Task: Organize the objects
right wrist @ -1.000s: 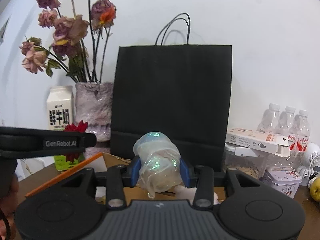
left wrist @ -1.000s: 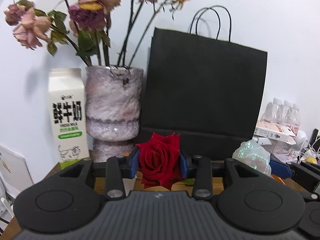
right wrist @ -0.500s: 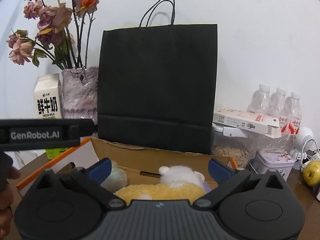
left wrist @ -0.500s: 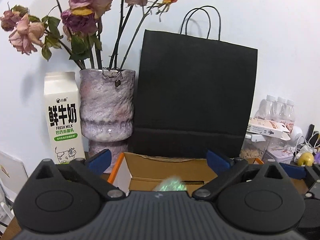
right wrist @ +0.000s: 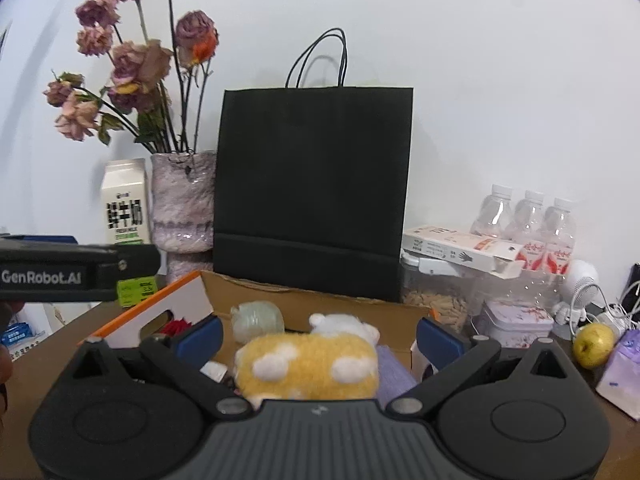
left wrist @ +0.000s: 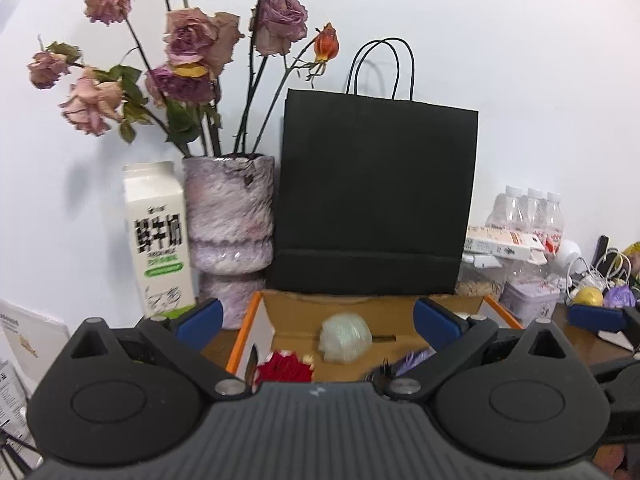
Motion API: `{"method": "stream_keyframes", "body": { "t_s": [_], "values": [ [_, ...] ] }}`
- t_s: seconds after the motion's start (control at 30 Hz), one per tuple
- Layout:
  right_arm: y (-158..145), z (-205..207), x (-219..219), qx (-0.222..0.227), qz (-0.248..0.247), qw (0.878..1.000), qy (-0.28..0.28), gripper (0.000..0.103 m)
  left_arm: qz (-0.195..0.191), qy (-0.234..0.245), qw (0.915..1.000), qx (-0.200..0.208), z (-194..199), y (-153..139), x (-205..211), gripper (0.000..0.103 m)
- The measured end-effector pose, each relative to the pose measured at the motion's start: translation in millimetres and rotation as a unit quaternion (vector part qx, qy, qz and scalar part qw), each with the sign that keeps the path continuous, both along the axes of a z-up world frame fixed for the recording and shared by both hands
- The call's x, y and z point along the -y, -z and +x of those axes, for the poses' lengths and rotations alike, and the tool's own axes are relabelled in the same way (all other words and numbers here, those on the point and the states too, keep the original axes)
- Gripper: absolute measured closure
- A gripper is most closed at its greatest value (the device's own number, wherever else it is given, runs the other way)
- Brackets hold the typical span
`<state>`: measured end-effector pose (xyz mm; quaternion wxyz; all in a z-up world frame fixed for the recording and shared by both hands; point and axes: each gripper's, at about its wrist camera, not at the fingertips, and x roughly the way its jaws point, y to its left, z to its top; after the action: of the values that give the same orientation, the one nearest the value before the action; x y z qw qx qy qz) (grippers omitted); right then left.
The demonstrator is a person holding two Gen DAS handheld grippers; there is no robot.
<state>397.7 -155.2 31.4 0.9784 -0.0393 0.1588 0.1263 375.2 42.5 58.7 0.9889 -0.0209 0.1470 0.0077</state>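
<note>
Rose (left wrist: 283, 367) and iridescent bundle (left wrist: 346, 337) lay in the cardboard box (left wrist: 360, 309), left gripper (left wrist: 316, 316) and right gripper (right wrist: 318, 334) both gaping empty; nearby clutter remained unsorted.

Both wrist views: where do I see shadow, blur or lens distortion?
Left wrist view: the black paper bag handles cast a soft shadow on the wall; the milk carton print is slightly blurred. Right wrist view: dark fisheye corners; the yellow plush toy looks soft.
</note>
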Motion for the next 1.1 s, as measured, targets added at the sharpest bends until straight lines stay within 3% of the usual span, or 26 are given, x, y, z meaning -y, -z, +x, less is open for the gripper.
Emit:
{"method": "stream_keyframes", "body": {
  "t_s": [0.43,1.1],
  "values": [
    [-3,-84,13,-0.037,0.010,0.999,-0.001,0.000,0.004,-0.011,0.9992,-0.039,-95,2,-12,0.000],
    [-6,-232,36,-0.051,0.035,0.998,0.001,0.000,0.012,0.003,0.9968,-0.079,-237,16,-4,0.000]
  ]
}}
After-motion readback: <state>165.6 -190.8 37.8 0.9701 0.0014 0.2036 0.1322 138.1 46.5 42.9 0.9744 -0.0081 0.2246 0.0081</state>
